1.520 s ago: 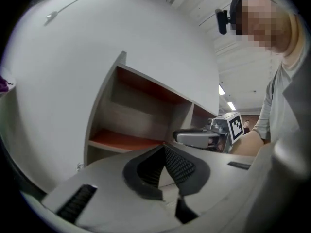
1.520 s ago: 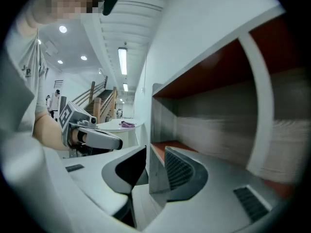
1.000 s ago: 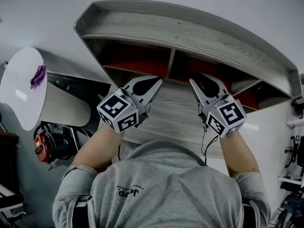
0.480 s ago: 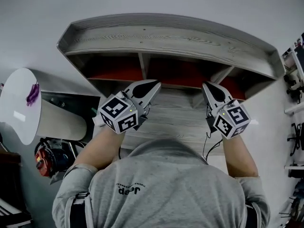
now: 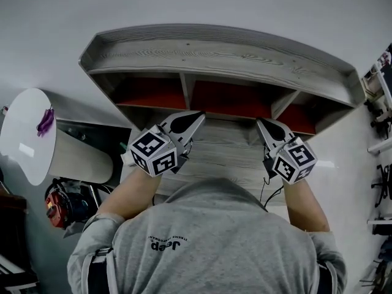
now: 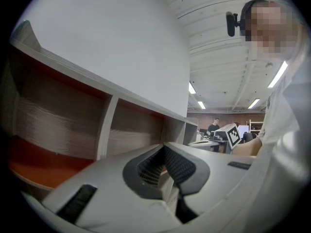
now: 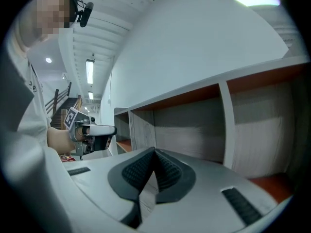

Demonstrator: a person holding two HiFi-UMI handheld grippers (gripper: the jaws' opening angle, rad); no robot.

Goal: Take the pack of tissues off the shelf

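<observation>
- Two tools were in my hands in the head view. My left gripper (image 5: 199, 114) and my right gripper (image 5: 261, 122) both pointed at the long grey wood-grain shelf unit with red-orange compartment floors (image 5: 214, 48). Their tips were near the front edge of its lower board, well apart from each other. Each pair of jaws was pressed together at the tips. A white round surface (image 5: 21, 139) stood off to the left, with a small purple item (image 5: 45, 118) at its edge.
- In the left gripper view, my jaws met tip to tip and pinched nothing. Beyond them lay open compartments split by an upright grey wooden divider (image 6: 106, 127). My right gripper showed small at the far right.
- In the right gripper view, those jaws were also closed tip to tip, with nothing between the ribbed pads. Grey back panels filled the compartments ahead, and my left gripper showed at the left.
- I could not make out the pack of tissues in any view.
</observation>
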